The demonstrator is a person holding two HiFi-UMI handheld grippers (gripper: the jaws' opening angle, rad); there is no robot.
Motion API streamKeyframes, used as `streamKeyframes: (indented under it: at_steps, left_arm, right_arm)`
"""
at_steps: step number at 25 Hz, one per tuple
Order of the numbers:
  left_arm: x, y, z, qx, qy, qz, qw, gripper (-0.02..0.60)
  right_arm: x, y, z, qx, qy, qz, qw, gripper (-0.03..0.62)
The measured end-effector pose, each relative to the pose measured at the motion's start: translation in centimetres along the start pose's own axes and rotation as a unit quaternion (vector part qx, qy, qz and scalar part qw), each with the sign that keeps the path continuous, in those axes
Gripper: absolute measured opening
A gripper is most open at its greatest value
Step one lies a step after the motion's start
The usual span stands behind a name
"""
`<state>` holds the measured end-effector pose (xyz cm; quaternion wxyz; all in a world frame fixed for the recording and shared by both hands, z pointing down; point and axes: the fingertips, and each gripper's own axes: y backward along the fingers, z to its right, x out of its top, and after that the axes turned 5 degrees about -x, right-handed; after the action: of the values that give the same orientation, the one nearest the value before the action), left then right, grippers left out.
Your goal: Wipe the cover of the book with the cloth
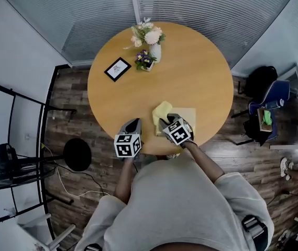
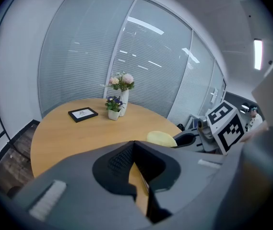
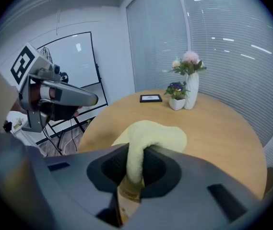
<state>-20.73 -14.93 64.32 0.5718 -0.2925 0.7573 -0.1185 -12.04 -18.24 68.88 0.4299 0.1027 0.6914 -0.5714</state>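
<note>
- Desk (image 1: 201, 72): round, light wood top, standing on a dark plank floor (image 1: 70, 98) before slatted window blinds (image 1: 190, 4).
- Book (image 1: 190, 114): pale tan cover, lying flat near the desk's edge at about 5 o'clock, straight in front of the person.
- Cloth (image 1: 162, 109): yellow, soft and bunched. It lies over the book's 9 o'clock side, with one fold drawn up between the fingers of the right gripper.
- Right gripper (image 3: 135, 152): fingers closed on that fold of cloth, held low over the book. The rest of the cloth mounds out beyond the fingertips.
- Left gripper (image 2: 135, 143): fingers brought together at the tips with nothing between them. It is held above the desk's edge at about 7 o'clock, beside the right gripper and clear of book and cloth.
- Vase (image 1: 155, 51): white, upright, holding pink and white flowers, at 12 o'clock on the desk.
- Potted plant (image 1: 144, 60): small, with purple blooms, just beside the vase at its 8 o'clock.
- Picture frame (image 1: 117, 68): black-edged, lying flat at 10 o'clock on the desk, well apart from the book.
</note>
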Motion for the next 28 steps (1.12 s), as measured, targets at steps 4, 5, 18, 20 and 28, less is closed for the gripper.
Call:
streamKeyframes:
  at_steps: [4,5,18,20,28]
  left_arm:
    - [-0.2,0.8,-1.0,0.011,0.005,0.0,0.9999,0.006]
    - [-0.3,0.9,-1.2,0.013,0.006,0.0,0.9999,0.006]
    - [-0.3,0.1,-1.2,0.007,0.004,-0.007,0.9999,0.006]
    - [-0.3,-0.2,-0.9,0.003,0.001,-0.008,1.0,0.006]
    - [-0.4,-1.1,-0.5,-0.004,0.0,-0.015,0.9999,0.006]
  right_arm:
    - [-1.1,-1.2,-0.8,0.01,0.001,-0.02,1.0,0.06]
    - [-1.5,-1.5,-1.0,0.012,0.001,-0.025,1.0,0.06]
    - [-4.5,-3.3,-1.1,0.033,-0.026,-0.058,0.997,0.06]
    - [-4.5,-3.3,-1.1,0.035,-0.026,-0.059,0.997,0.06]
    - [-5.0,-2.8,-0.3,0.03,-0.031,-0.063,0.997,0.06]
